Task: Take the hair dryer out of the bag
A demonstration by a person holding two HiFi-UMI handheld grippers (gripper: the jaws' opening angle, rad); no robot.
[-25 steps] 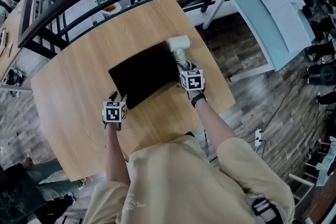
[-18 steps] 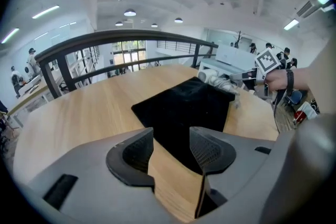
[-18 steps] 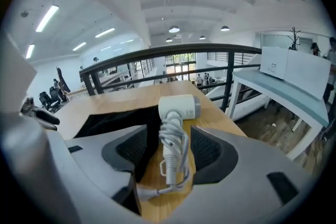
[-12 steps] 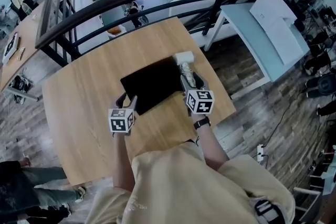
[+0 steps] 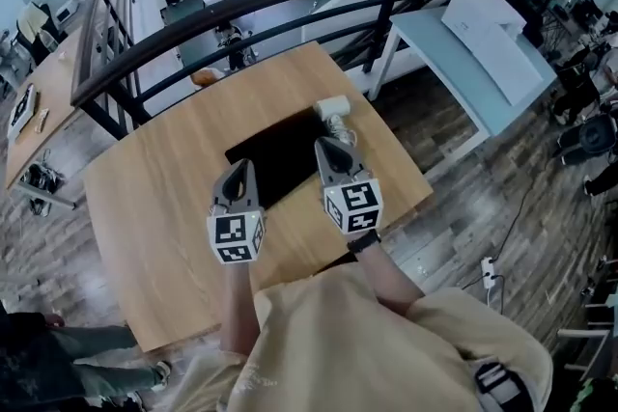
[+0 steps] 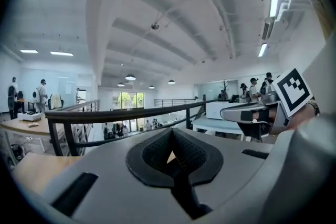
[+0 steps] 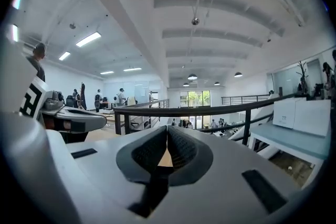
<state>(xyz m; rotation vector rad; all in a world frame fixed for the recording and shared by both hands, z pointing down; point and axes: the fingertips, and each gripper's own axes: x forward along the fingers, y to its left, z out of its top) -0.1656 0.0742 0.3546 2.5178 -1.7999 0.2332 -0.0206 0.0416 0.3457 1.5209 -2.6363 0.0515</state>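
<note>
Both grippers have swung up off the table (image 5: 154, 207): left gripper (image 5: 240, 167) and right gripper (image 5: 322, 144) are clenched on nothing. The hair dryer (image 5: 333, 107) lies at the bag's (image 5: 275, 154) far right corner, just beyond my right gripper, handle running toward me.

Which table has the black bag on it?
The brown wooden table in the middle. The black bag lies flat on it, next to the white hair dryer. The pale blue table to its right carries a white box instead.
</note>
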